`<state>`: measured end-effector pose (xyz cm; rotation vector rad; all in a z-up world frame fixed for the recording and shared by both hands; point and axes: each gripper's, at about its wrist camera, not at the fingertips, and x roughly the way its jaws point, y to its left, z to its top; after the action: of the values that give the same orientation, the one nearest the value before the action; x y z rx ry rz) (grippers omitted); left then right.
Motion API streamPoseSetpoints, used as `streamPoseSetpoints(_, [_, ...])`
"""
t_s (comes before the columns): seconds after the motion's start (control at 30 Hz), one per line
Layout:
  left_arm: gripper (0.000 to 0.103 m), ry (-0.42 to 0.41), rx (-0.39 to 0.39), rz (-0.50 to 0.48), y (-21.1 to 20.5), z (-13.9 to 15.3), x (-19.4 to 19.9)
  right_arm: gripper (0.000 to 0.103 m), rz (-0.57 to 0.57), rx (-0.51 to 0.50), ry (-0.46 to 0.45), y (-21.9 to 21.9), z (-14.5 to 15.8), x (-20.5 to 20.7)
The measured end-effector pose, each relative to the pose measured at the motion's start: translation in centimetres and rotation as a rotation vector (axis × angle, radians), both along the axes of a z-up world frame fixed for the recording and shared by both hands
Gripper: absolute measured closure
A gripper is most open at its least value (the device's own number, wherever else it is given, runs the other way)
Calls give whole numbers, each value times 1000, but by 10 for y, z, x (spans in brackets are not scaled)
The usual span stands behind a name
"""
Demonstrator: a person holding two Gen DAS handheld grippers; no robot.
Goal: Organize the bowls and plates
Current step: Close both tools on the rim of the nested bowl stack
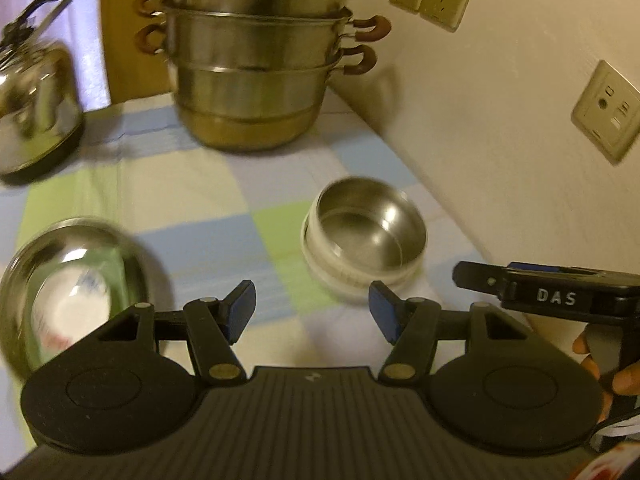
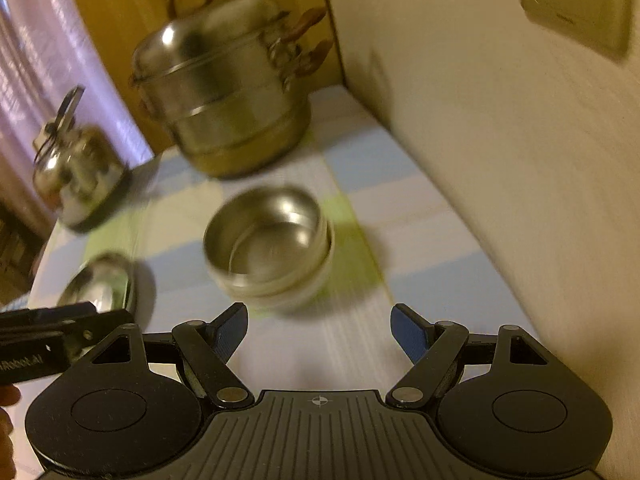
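A small steel bowl (image 1: 366, 230) (image 2: 266, 234) sits nested on a stack of white bowls (image 1: 340, 274) (image 2: 288, 294) on the checked cloth. A wide steel bowl (image 1: 74, 280) (image 2: 102, 286) with something white and red in it lies to the left. My left gripper (image 1: 312, 310) is open and empty, just short of the stack. My right gripper (image 2: 320, 330) is also open and empty, with the stack ahead and slightly left of it. The right gripper's body (image 1: 560, 294) shows at the left wrist view's right edge.
A tall steel steamer pot (image 1: 256, 60) (image 2: 224, 92) stands at the back by the wall corner. A steel kettle (image 1: 34, 96) (image 2: 78, 168) stands back left. The wall with sockets (image 1: 606, 110) runs along the right side.
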<state>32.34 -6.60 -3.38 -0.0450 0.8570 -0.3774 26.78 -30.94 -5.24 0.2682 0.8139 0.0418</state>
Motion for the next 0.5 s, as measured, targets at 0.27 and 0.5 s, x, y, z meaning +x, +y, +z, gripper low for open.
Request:
streamPoseSetpoints(0.27, [44, 51, 9, -40, -24, -22, 65, 26, -39, 7, 20, -4, -14, 59])
streamPoseSetpoints(0.5, [53, 111, 6, -50, -36, -42, 99, 48, -38, 0, 89, -5, -39, 95])
